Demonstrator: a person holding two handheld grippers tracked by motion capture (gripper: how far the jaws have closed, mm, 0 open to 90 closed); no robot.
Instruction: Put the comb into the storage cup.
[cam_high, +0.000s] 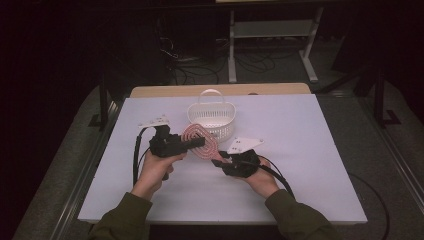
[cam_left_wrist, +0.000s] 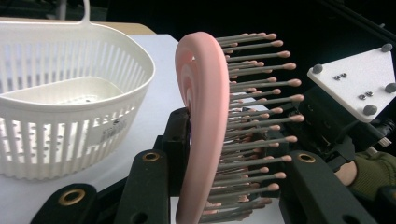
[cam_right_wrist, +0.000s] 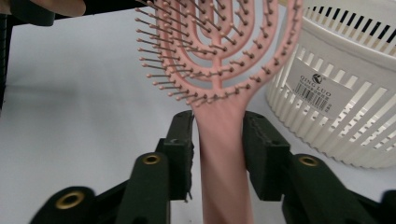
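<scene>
A pink hairbrush (cam_high: 200, 138) hangs over the white table between my two grippers. My left gripper (cam_high: 196, 143) is shut on its head: in the left gripper view one pad presses the back of the brush (cam_left_wrist: 205, 107) and the other sits against the bristle tips, with the gripper (cam_left_wrist: 229, 149) reaching up from below. My right gripper (cam_high: 218, 159) has the handle, and in the right gripper view both pads lie against the brush (cam_right_wrist: 219, 154) just below the head, jaws (cam_right_wrist: 218, 135) on either side. The brush stands clear of the basket.
A white slatted basket (cam_high: 212, 119) with a handle stands just behind the brush, seen close beside it (cam_left_wrist: 70, 116) (cam_right_wrist: 336, 93) and with nothing in it. The white table sheet (cam_high: 310, 150) stretches to the right. Dark floor, cables and frame legs lie beyond the table.
</scene>
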